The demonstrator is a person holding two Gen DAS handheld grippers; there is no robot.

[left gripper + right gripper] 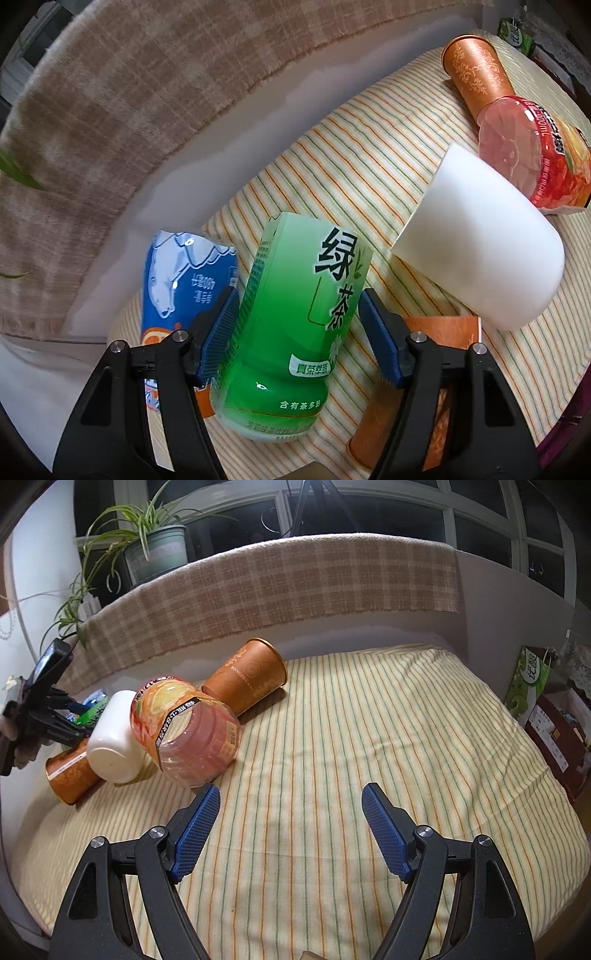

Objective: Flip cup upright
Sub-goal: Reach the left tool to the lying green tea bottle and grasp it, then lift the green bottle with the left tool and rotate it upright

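Observation:
A green tea cup (pixel 291 325) stands between the fingers of my left gripper (pixel 297 332); the left pad (pixel 218 332) touches it, the right pad (pixel 380 336) stands a little off it. A white cup (pixel 480 243) lies tilted on its side just right of it, also in the right wrist view (pixel 114 738). My right gripper (pixel 291 834) is open and empty above the striped cloth (pixel 369 738). The left gripper shows at the far left of the right wrist view (pixel 55 723).
A blue cup (pixel 184 280) stands left of the green one. Orange tubes lie on their sides (pixel 476 74) (pixel 436 332) (pixel 247 675). A red-orange fruit cup (pixel 184 731) lies by the white cup. A plaid cloth (pixel 277 594) covers the back wall; a plant (pixel 151 542) stands behind.

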